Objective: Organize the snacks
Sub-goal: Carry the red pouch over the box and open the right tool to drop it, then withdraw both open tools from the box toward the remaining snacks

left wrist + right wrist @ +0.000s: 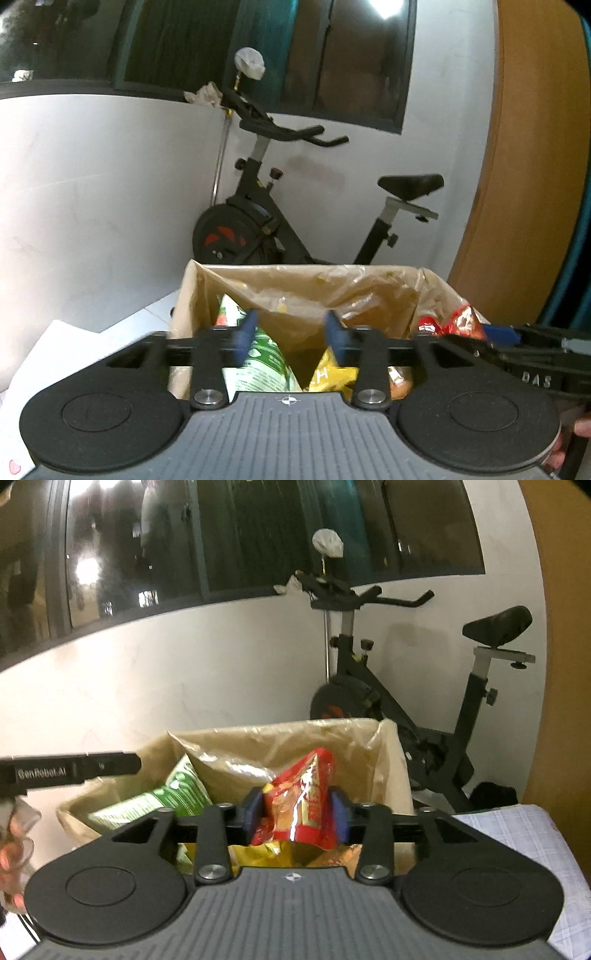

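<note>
A cardboard box [192, 295] lined with clear plastic holds snack bags: a green one [266, 363], a yellow one [332, 376] and others. My left gripper [291, 332] is open and empty above the box. My right gripper [295, 812] is shut on a red snack bag [303, 797] and holds it over the box [395, 764]. The green bag [173, 794] and the yellow bag [266, 853] lie in the box below. The red bag [458, 321] and the right gripper [498, 334] also show at the right of the left wrist view.
A black exercise bike [258, 221] stands behind the box against a white wall, also in the right wrist view [424, 731]. White paper [55, 350] lies left of the box. A checked cloth [517, 834] lies to its right. A wooden panel [532, 147] stands at far right.
</note>
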